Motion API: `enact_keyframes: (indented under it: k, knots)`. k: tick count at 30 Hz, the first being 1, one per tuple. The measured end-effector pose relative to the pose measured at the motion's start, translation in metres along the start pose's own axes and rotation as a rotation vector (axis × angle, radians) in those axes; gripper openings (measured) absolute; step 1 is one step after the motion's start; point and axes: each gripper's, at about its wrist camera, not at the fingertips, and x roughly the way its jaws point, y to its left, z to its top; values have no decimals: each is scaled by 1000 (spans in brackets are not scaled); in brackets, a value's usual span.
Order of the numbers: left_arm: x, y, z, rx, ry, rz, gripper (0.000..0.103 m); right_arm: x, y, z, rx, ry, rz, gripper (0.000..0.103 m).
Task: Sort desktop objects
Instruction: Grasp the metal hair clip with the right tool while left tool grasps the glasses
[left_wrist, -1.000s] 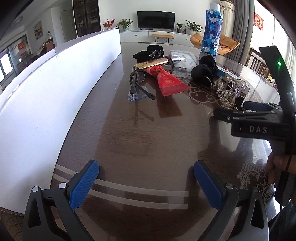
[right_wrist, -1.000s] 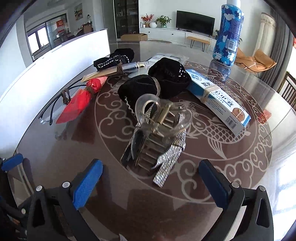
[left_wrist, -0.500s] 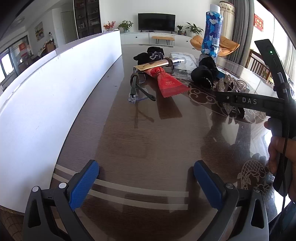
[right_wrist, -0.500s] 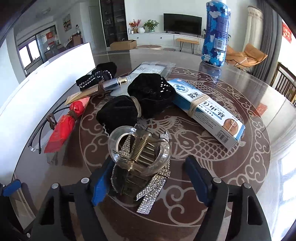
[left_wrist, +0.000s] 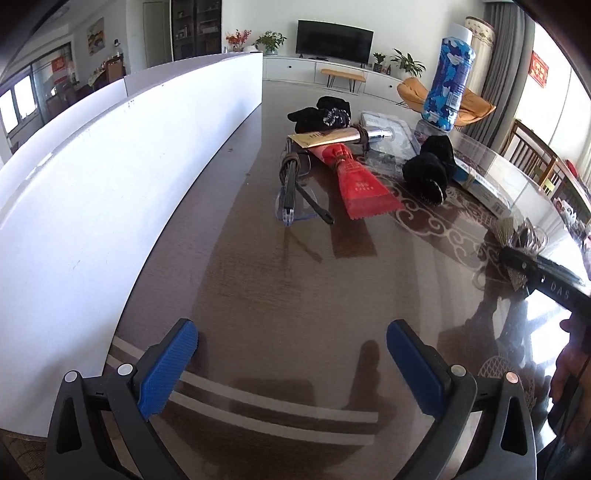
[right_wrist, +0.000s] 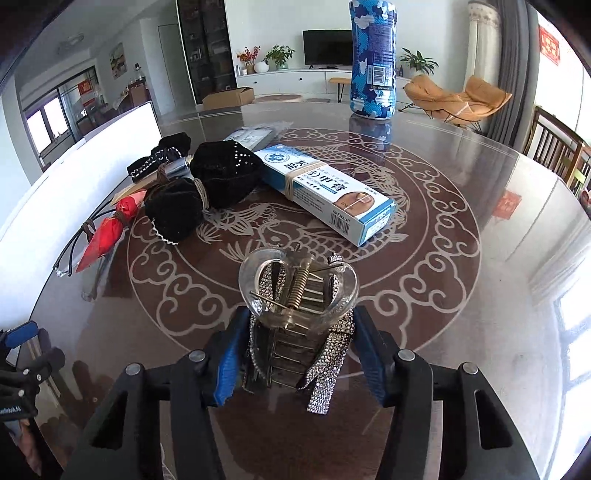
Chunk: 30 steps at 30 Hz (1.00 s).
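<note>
Right wrist | right tool (right_wrist: 297, 352) clamps hair clip (right_wrist: 298, 295) | left tool (left_wrist: 291, 363) wide open, holding nothing

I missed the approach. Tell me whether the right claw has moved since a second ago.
Yes. The right claw has moved forward toward the blue-white box and now brackets the rhinestone hair clip.

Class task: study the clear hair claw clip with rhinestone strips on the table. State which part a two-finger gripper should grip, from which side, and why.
Grip the hair claw clip across its two toothed flanks, below the clear looped handles, coming in low from the near side. The flanks are the narrowest, roughly parallel faces; the loops and spring on top are rounded and slippery. The right gripper already straddles it this way.
</note>
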Motion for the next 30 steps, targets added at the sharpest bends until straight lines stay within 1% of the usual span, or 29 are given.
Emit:
enact_keyframes:
  k: [3, 5, 6, 9, 10, 11, 14, 15, 16, 17, 18, 19, 20, 21, 22, 25, 30]
  knots:
    - [-6, -5, 28, 17, -50, 48, 103, 2, 10, 1, -44, 9, -46, 56]
    - [-8, -8, 50, 25, -86, 67, 103, 2, 9, 1, -42, 9, -36, 56]
    - [-3, -8, 61, 25, -84, 76, 103, 2, 7, 1, -37, 9, -30, 57]
    - [21, -3, 85, -3, -34, 73, 103, 1, 6, 1, -40, 9, -33, 57]
    - [29, 0, 90, -22, -21, 68, 100, 1, 6, 1, -39, 9, -31, 57]
    - [37, 3, 93, -38, -4, 63, 92, 1, 6, 1, -39, 9, -30, 57]
    - [57, 10, 99, -63, 41, 62, 81, 1, 6, 0, -39, 10, -26, 58]
    - [64, 11, 100, -63, 56, 65, 78, 1, 6, 0, -40, 10, -25, 58]
    - [68, 11, 102, -57, 65, 73, 69, 1, 6, 0, -40, 10, -26, 59]
    - [68, 8, 103, -36, 47, 86, 60, 1, 6, 0, -39, 9, -26, 59]
    - [69, 6, 105, -16, 47, 95, 58, 1, 6, 0, -39, 9, -26, 59]
    - [69, 4, 105, -2, 45, 92, 43, 1, 6, 0, -39, 10, -26, 59]
    - [69, 2, 105, 12, 44, 84, 21, 1, 6, 0, -39, 9, -26, 59]
    - [68, 1, 105, 25, 47, 81, 15, 1, 6, 0, -39, 9, -27, 59]
    - [67, -1, 102, 36, 48, 77, 13, 1, 6, 0, -39, 10, -26, 59]
    - [57, -6, 88, 53, 40, 53, 12, 1, 6, 0, -39, 9, -26, 59]
    - [19, -8, 36, 42, 37, 0, 12, 1, 6, 0, -39, 10, -26, 59]
